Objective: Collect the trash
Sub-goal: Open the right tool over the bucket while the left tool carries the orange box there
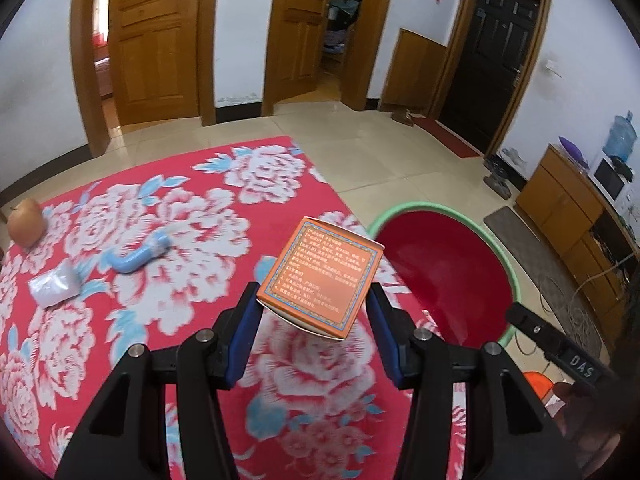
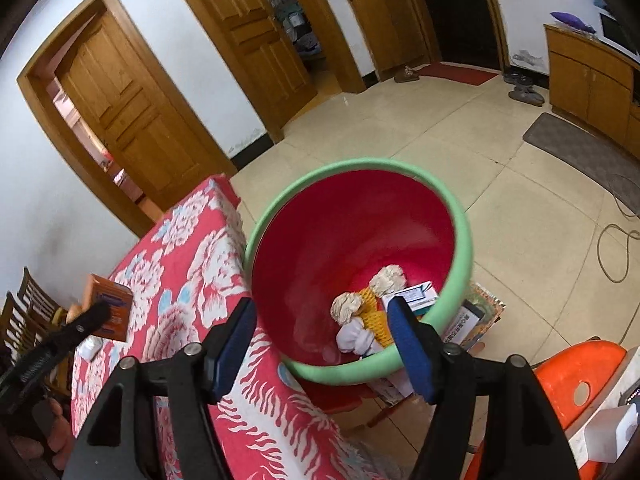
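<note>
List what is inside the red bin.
In the bin: two crumpled paper wads, a yellow mesh sleeve, a white wad and a white box. The near rim and the right gripper hide the rest.

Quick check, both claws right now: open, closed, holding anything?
Left claw: closed on the orange box, lifted above the floral tablecloth.
Right claw: open, empty, over the red bin.

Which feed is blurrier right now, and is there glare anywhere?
Left wrist view: tablecloth smeared by motion, held box sharper, no strong glare. Right wrist view: crisper overall, soft sheen inside the bin, box blurred at the edge. Both bend the doorframes.
</note>
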{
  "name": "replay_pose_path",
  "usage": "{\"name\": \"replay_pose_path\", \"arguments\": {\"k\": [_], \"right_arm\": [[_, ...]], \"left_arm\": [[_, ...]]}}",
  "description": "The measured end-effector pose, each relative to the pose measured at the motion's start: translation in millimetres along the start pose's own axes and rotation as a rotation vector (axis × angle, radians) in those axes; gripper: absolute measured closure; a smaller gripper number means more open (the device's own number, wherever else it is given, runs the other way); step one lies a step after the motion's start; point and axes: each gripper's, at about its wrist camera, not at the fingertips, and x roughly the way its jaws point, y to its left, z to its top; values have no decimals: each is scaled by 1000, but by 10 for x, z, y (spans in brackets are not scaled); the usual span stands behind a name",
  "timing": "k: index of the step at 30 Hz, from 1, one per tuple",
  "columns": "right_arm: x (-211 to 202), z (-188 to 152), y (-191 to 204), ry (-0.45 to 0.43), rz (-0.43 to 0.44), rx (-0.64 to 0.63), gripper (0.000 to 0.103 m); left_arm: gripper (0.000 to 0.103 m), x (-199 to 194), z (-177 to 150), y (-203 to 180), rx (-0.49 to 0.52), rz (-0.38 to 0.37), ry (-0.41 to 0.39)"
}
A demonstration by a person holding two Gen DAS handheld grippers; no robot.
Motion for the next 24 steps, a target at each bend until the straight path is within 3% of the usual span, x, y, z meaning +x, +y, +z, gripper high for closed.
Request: {"name": "replay_pose_path", "arguments": {"k": [13,24], "right_arm": [[-135,85,-401,-47,-17,110,30],[-154,101,-570,-29,-23,144,29]], "left_arm": [[50,373,46,-617,97,-73,32],[46,565,142,-936,164,-66,39]]}}
